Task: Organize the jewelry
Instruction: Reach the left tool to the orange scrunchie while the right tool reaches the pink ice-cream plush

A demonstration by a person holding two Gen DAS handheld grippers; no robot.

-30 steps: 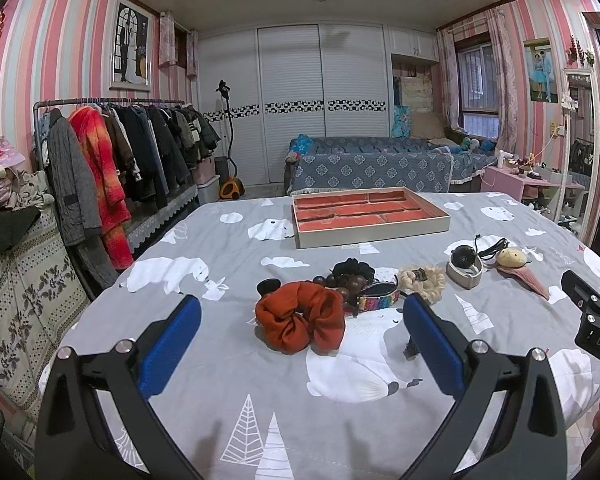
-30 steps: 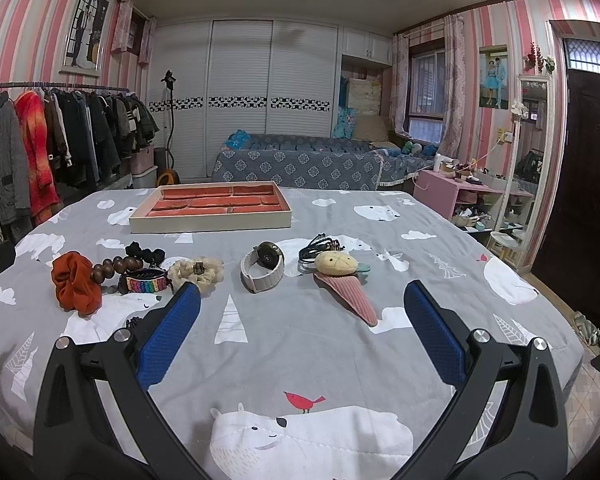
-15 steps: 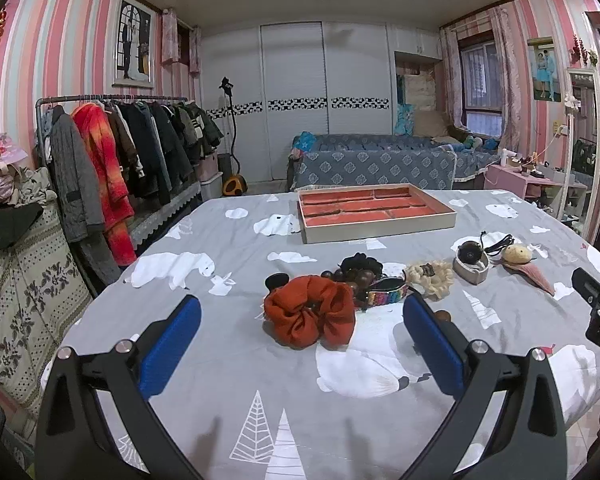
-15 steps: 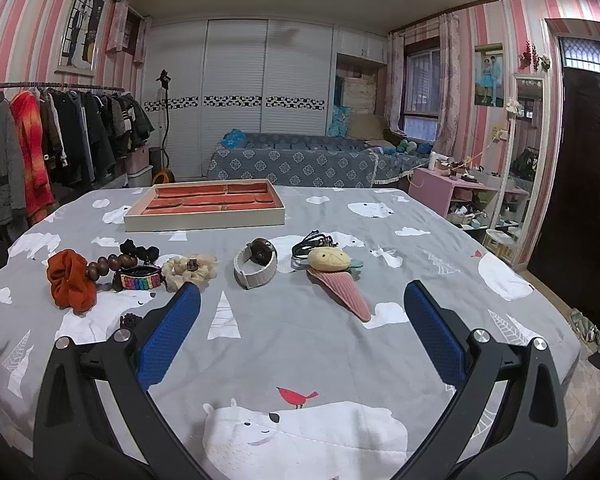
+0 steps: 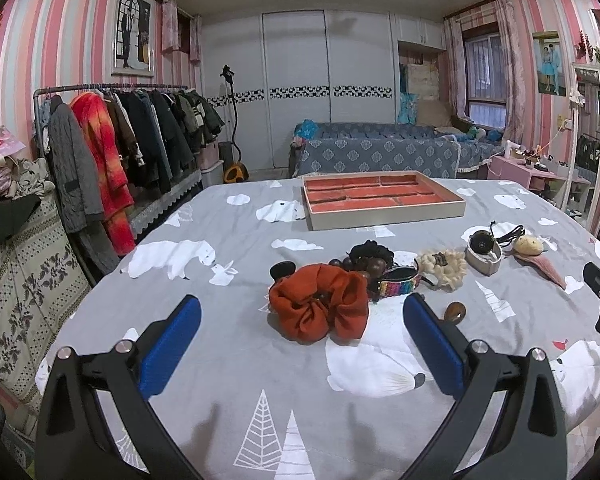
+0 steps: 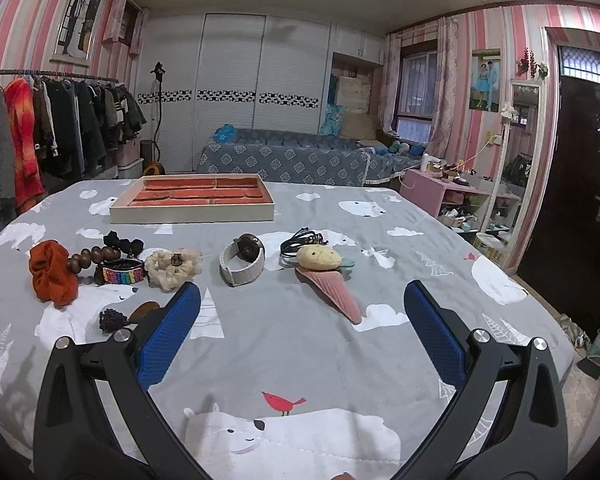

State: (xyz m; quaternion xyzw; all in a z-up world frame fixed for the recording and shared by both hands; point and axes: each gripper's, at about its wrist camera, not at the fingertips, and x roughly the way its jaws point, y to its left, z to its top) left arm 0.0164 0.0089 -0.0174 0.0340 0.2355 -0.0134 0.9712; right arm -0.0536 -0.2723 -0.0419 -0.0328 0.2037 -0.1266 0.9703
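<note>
Both spread wide and empty, left gripper (image 5: pixel 300 336) faces the orange scrunchie (image 5: pixel 319 307), right gripper (image 6: pixel 302 320) above the bedspread (image 6: pixel 284 344)

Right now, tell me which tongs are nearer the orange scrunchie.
Left. The left tongs hover open right before the orange scrunchie; the right tongs are off to its right.

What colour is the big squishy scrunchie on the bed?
The scrunchie is rusty orange-red. It shows best in the left wrist view, lying ahead of the open left gripper.
</note>
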